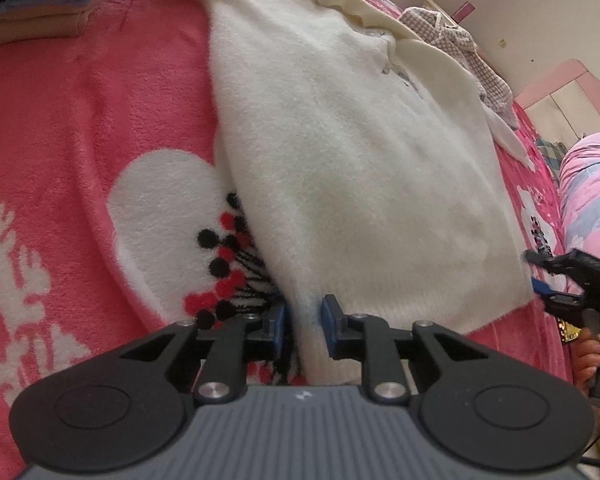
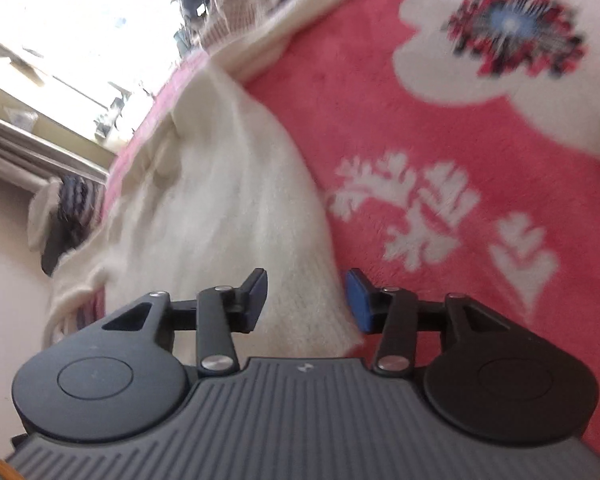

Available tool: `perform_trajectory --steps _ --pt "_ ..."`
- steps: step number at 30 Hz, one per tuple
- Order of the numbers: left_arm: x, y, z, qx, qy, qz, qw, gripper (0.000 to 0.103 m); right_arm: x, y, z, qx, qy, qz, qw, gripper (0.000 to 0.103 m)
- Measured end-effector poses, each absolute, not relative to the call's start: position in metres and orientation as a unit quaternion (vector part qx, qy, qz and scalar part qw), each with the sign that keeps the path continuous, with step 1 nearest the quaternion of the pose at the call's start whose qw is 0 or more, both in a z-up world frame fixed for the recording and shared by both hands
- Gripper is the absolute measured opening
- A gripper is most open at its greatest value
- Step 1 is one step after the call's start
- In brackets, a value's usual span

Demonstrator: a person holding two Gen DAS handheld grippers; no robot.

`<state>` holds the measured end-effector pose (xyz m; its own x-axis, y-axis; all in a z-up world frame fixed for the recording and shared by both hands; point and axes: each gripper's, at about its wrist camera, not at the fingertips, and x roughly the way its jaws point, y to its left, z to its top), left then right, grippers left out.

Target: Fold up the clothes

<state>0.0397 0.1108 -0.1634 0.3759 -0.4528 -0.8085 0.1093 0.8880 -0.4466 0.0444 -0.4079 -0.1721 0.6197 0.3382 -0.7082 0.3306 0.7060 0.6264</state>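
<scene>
while the pink floral blanket [image 1: 80, 120] fills both views, a fluffy cream sweater [image 1: 340, 152] lies flat on it, thick and fuzzy, its long axis running from the ribbed hem at the near edge away toward the far end, where a cream collar or fold bunches up. off to the far left sits a stack of folded clothes [image 1: 40, 8]; beyond the sweater, a checked garment [image 1: 460, 40] lies crumpled, and a pink patterned quilt [image 1: 592, 200] rises at the right. left gripper [image 1: 305, 326] straddles the hem's left corner, jaws slightly parted, pads not pressing. right gripper [image 2: 306, 300] hovers at the hem's other corner, jaws well apart, fabric between them, unpinched. a hand [image 1: 592, 356] is holding its handle.
</scene>
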Motion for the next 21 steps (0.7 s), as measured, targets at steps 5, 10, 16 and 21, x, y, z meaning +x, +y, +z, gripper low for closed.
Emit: perform_trajectory --steps 5,10,16,21 --pt "0.034 0.110 -0.162 -0.156 0.528 -0.168 0.818 0.021 0.048 -0.359 -0.152 0.241 0.434 0.025 0.868 0.011" --pt "0.035 0.109 -0.160 -0.148 0.532 -0.167 0.817 0.022 0.043 -0.277 -0.124 -0.010 0.390 0.051 0.919 0.011" --pt "0.035 0.103 -0.158 -0.132 0.534 -0.160 0.819 0.022 0.017 -0.184 -0.149 -0.290 0.335 0.115 0.889 0.016" --pt "0.033 0.104 -0.159 -0.133 0.533 -0.156 0.821 0.022 0.004 -0.169 -0.149 -0.299 0.321 0.141 0.887 0.032"
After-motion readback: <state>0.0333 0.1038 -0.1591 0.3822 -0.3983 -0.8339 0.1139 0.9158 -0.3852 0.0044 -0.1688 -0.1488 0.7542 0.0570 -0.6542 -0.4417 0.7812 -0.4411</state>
